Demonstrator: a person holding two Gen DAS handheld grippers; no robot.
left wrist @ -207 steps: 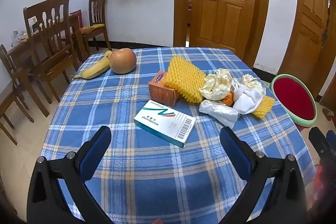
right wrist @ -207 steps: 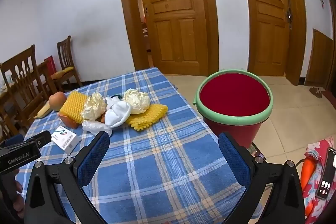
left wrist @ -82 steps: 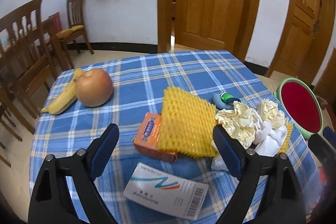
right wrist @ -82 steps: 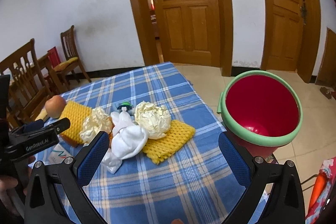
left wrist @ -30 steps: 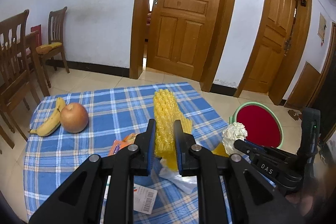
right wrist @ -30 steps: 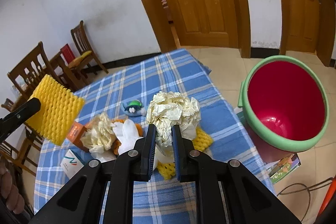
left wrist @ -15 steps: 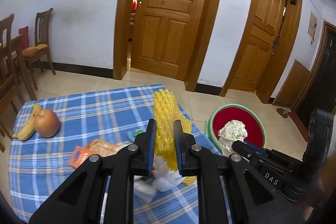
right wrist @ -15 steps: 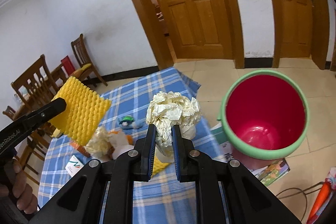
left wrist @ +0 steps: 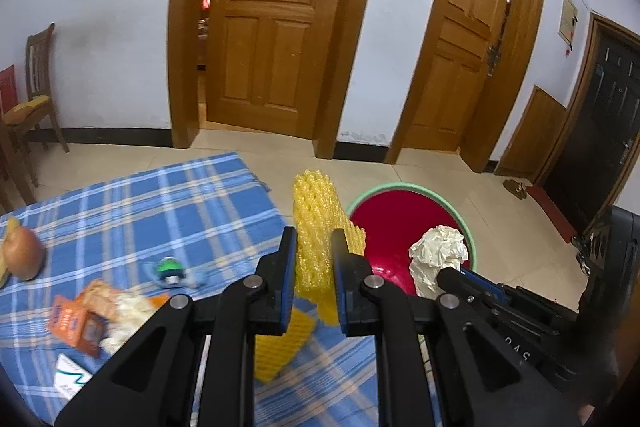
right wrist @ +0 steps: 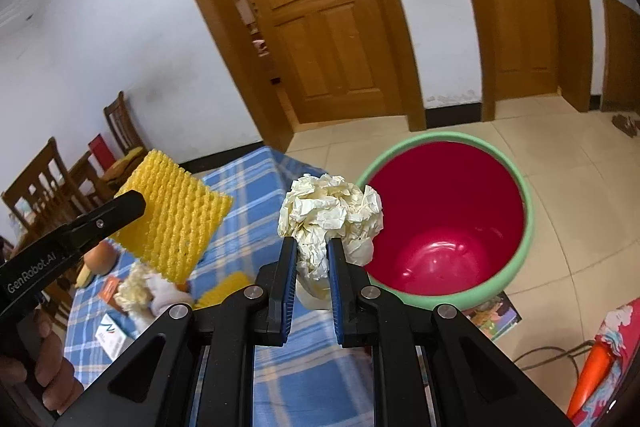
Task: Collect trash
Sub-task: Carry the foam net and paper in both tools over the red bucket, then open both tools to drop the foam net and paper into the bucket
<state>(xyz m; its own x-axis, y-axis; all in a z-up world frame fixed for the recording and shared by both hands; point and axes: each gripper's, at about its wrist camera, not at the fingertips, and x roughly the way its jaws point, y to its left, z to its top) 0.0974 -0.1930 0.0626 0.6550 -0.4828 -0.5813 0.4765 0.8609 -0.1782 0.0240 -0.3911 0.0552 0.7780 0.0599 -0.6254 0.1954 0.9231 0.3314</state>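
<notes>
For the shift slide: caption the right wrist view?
Right gripper carries crumpled cream paper ball toward empty red green-rimmed bucket.

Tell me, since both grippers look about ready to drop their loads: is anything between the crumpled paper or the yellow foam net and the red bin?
Nothing visible blocks either. The right gripper holds the crumpled paper beside the red bin, whose mouth is open. The left gripper holds the yellow foam net just short of the rim.

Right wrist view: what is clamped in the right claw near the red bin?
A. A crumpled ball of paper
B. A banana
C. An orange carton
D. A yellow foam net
A. The right claw is shut on the crumpled ball of paper, beside the red bin; the yellow foam net is in the left claw.
</notes>
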